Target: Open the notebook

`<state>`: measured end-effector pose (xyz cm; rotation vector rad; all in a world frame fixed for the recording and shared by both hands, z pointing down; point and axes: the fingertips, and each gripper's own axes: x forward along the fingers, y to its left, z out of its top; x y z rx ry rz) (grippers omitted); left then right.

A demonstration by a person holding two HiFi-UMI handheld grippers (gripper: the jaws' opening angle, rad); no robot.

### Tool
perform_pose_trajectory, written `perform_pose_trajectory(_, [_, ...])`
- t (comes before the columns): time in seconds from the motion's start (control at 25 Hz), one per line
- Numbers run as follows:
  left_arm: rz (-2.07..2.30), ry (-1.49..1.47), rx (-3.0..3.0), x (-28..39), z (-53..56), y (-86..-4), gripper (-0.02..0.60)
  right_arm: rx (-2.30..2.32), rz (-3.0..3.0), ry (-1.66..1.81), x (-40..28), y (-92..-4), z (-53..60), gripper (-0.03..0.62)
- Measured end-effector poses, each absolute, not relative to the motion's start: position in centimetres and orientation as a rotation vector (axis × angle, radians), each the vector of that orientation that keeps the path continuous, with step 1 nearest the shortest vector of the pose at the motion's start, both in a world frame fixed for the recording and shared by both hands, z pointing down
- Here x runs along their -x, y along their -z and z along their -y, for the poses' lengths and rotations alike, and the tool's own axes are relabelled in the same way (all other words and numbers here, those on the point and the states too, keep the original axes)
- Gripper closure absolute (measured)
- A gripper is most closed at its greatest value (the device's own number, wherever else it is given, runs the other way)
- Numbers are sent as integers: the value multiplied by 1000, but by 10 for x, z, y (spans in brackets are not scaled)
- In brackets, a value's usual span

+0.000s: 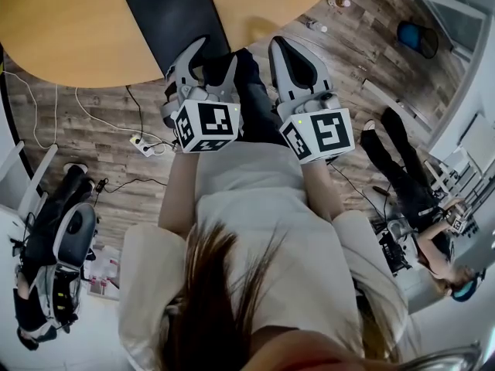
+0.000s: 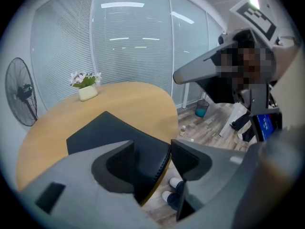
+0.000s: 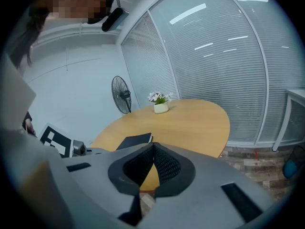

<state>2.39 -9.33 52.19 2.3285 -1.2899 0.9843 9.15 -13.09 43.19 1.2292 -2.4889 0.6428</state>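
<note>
Grey two-jaw grippers, two in number, are held side by side just short of the table edge, each carrying one marker cube. The left gripper (image 1: 205, 56) (image 2: 152, 149) has its jaws spread apart. The near corner of the notebook shows in the gap, but neither pad visibly touches it. The right gripper (image 1: 285, 49) (image 3: 153, 149) has its jaws pressed together at the tips with nothing between them, and it hangs over the floor beside the table.

One black notebook (image 1: 174, 10) (image 2: 109, 128) (image 3: 135, 140) lies flat and closed on the single round wooden table (image 1: 69, 29) (image 2: 138, 99) (image 3: 190, 118). Its near corner juts slightly past the table rim towards the person.

One small white pot of flowers (image 2: 88, 92) (image 3: 161, 108) stands near the table's far edge, well apart from the notebook.

One standing fan (image 2: 21, 94) (image 3: 123, 94) is on the floor beyond the table, before a glass wall with lowered blinds (image 2: 128, 37) (image 3: 224, 56).
</note>
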Motion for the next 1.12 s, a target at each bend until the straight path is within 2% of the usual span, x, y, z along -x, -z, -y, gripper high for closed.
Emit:
perform_pose_trajectory(0.2, [1291,-968,-2322,-27,93,-512,346,-1226,2499,-644,-92,-428,133,591])
perform_pose_trajectory(0.44, [1282,-951,-2337,-30,92,-504,430,-1220,2507,-630,-86,-426,136,592])
perform_pose_trajectory(0.72, [1277,-945,-2365,-34,87,-492,490,-1211,2509,-623,-84,-424,136,592])
perform_pose_trajectory(1.12, [1311,-863,-2374,-33,86,-476,520,-1184,2525,-597,-81,-419,139,591])
